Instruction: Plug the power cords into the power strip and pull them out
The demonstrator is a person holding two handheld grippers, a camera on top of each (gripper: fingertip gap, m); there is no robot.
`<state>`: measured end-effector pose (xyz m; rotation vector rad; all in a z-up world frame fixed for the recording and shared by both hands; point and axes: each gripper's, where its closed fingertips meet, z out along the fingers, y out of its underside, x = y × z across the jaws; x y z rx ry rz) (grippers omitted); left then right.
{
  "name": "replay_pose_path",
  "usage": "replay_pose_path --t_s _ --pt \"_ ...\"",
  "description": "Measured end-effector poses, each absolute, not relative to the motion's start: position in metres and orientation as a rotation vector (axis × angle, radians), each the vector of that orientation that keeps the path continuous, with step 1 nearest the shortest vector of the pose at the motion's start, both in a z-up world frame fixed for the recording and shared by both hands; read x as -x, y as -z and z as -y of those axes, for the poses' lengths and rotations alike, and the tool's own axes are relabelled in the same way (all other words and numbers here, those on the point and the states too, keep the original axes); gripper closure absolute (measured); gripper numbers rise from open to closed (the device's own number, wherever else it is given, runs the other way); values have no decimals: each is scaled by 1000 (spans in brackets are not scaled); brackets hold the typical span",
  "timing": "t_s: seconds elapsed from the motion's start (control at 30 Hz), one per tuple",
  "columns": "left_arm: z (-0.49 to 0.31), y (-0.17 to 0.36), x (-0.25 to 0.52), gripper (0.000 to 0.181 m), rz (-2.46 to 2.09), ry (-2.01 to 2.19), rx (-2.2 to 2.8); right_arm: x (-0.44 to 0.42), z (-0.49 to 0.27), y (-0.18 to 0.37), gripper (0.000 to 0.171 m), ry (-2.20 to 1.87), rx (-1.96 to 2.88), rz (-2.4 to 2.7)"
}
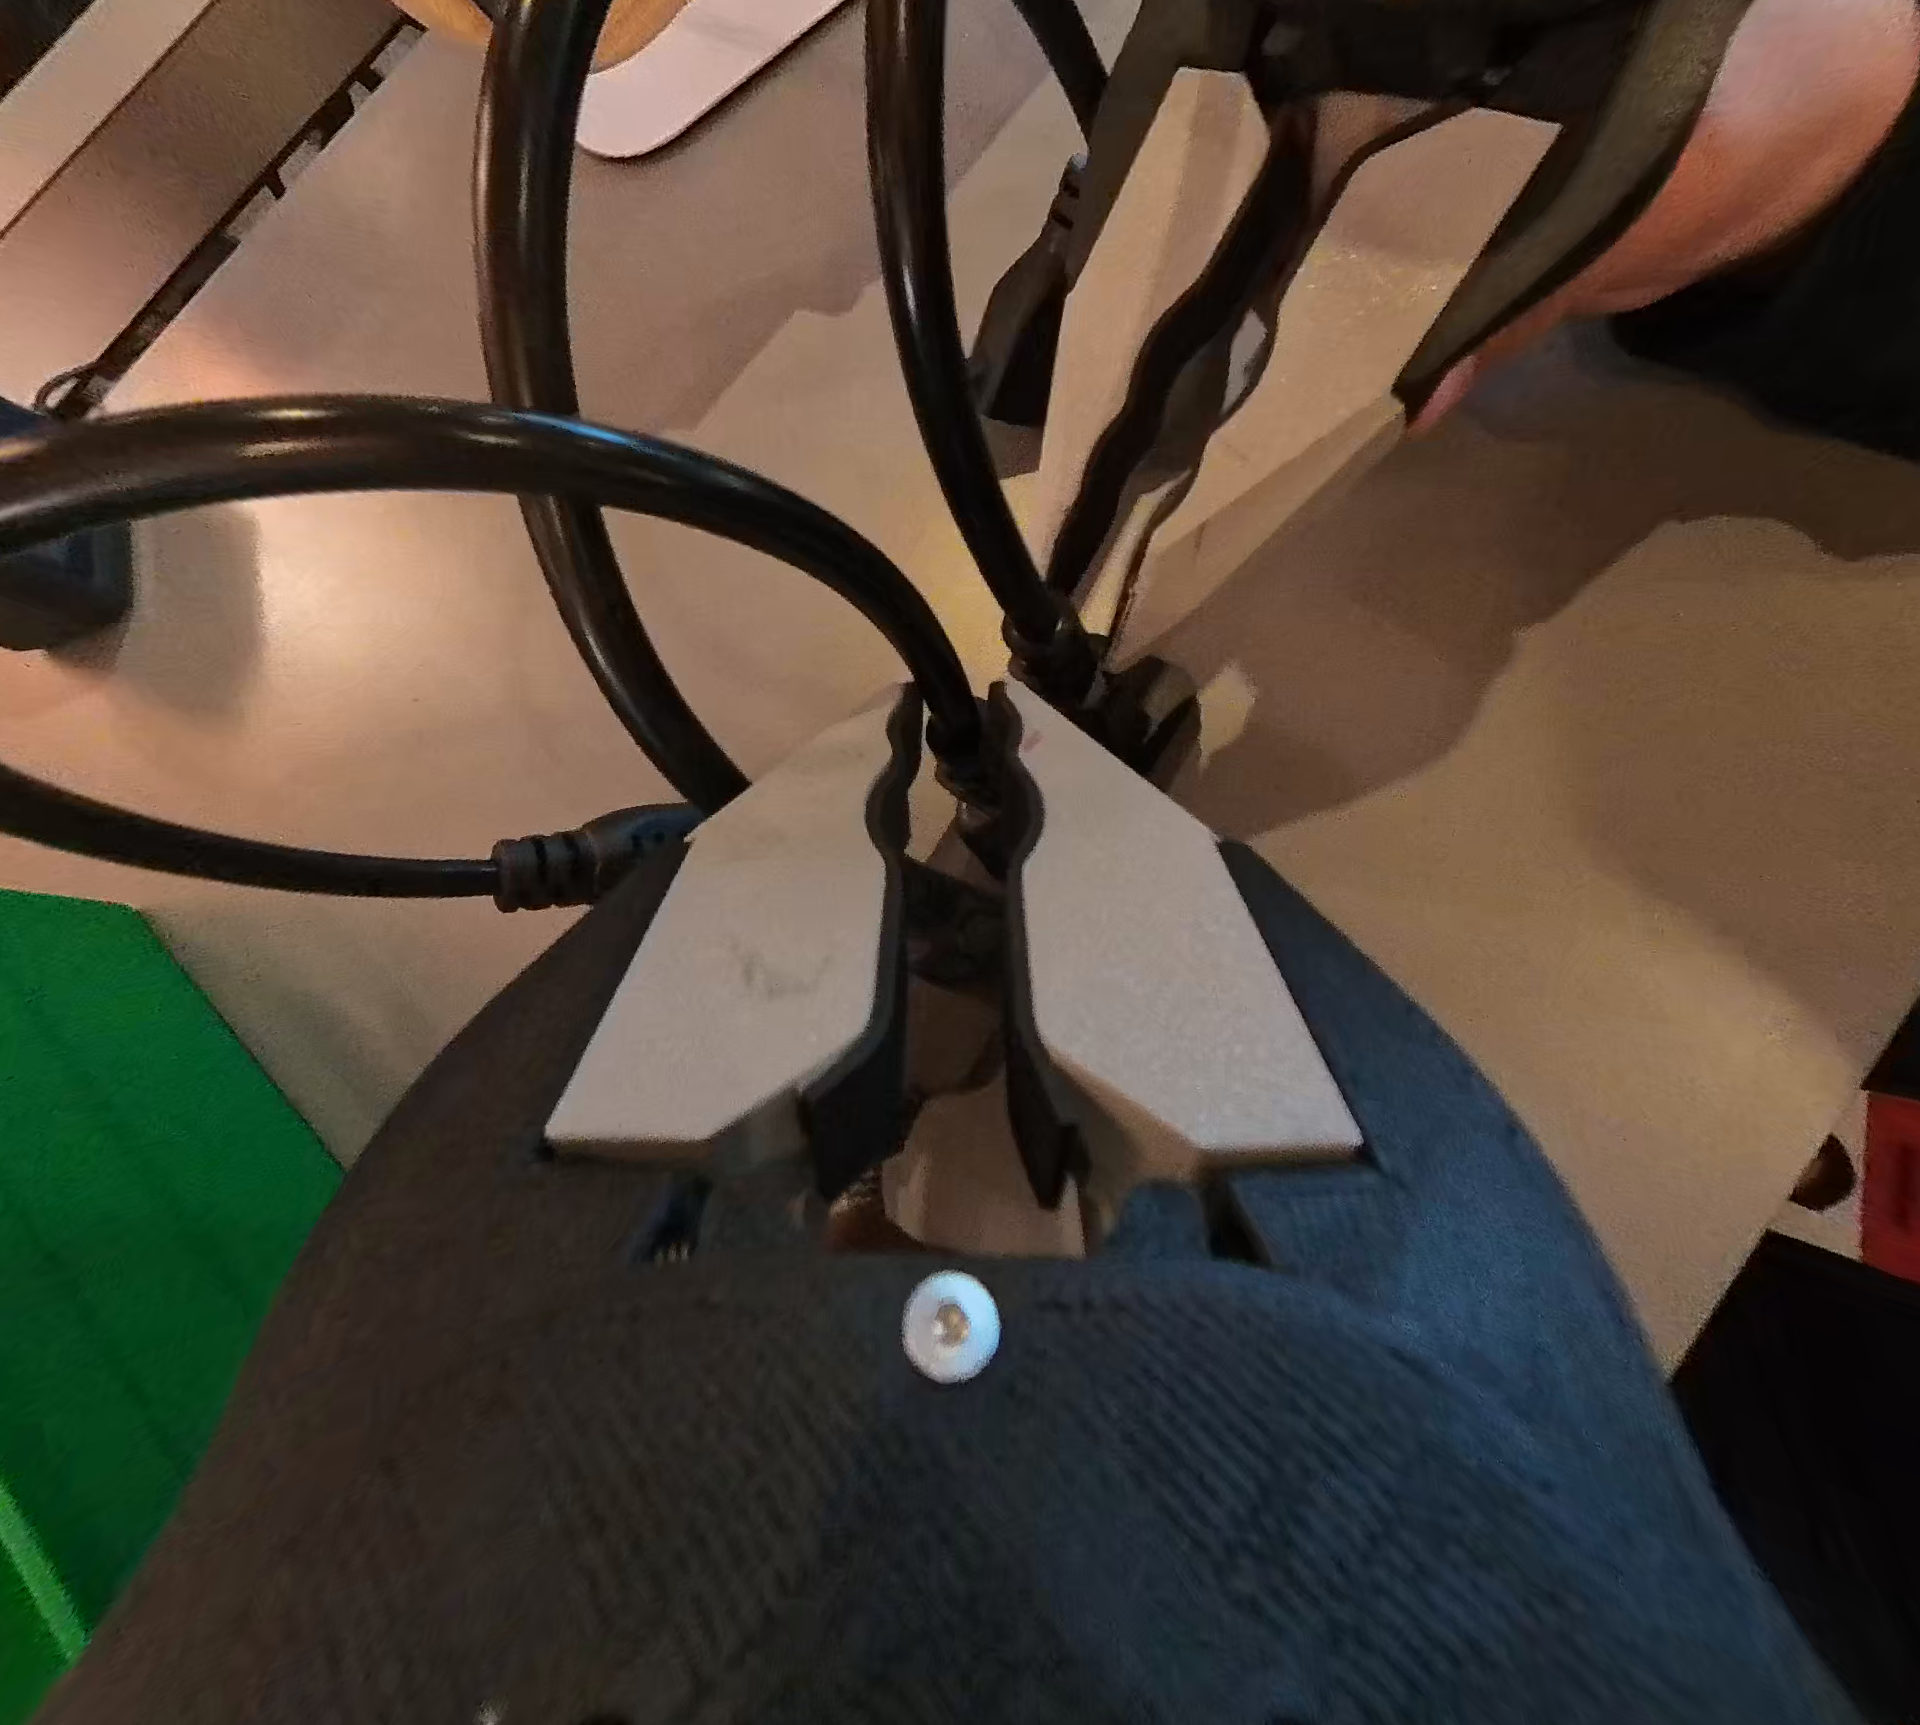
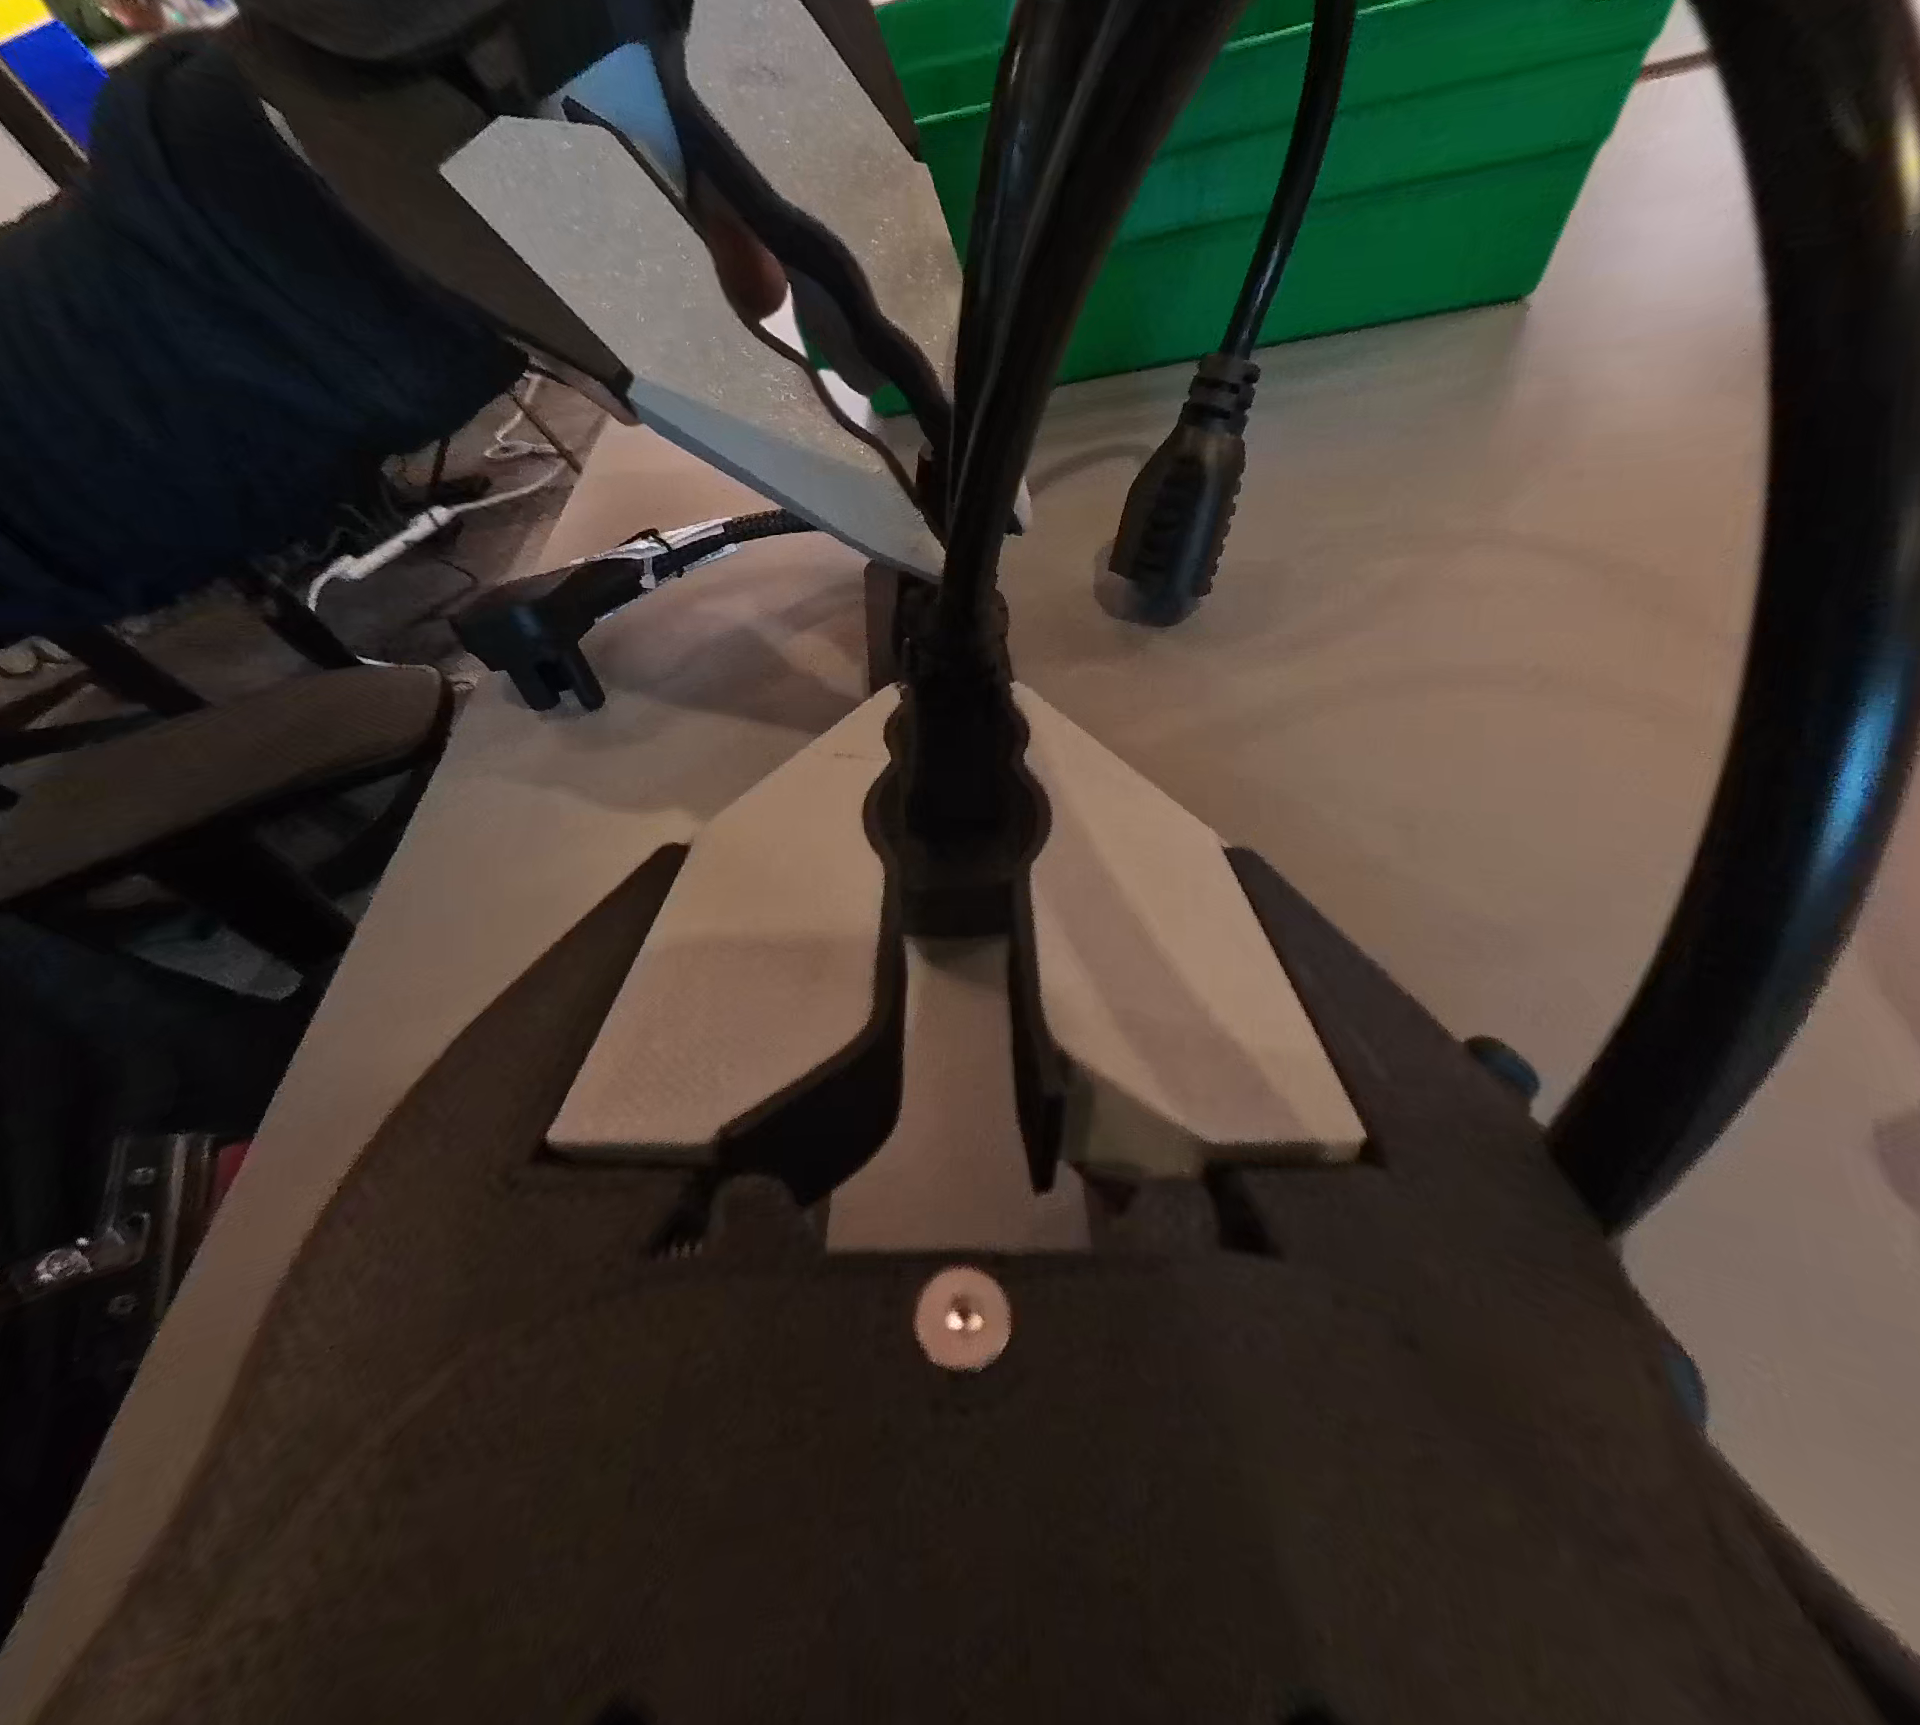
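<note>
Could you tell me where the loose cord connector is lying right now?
In the right wrist view, the loose connector stands on the table, right of both grippers and just in front of the green bin.

A pale grey-beige table (image 2: 1455, 740) is seen under both grippers. A green bin (image 2: 1351, 148) is set on it beyond the right gripper (image 2: 956, 802), with a loose black connector end (image 2: 1174, 522) resting on it just ahead-right of that gripper. A flat black plug (image 2: 540, 626) is laid ahead-left, near the table's edge.
</note>
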<state>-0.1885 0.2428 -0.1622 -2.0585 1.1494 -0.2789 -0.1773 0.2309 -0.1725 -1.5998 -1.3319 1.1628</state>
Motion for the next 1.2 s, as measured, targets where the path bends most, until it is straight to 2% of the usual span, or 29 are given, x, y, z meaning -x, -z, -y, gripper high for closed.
replay_pose_path --t_s 0.27,0.47,0.7,1.2 --pt "-229 165 188 173 -1236 258 2094 193 -221 175 160 -1038 1582 1375" --pt "-233 167 195 172 -1257 120 2089 204 -221 169 163 -1208 1636 1199" --pt "-239 170 199 171 -1186 167 2066 207 -220 164 163 -1328 1635 1160" --pt "-248 168 201 172 -1057 209 2029 207 -229 170 160 -1270 1654 1199"
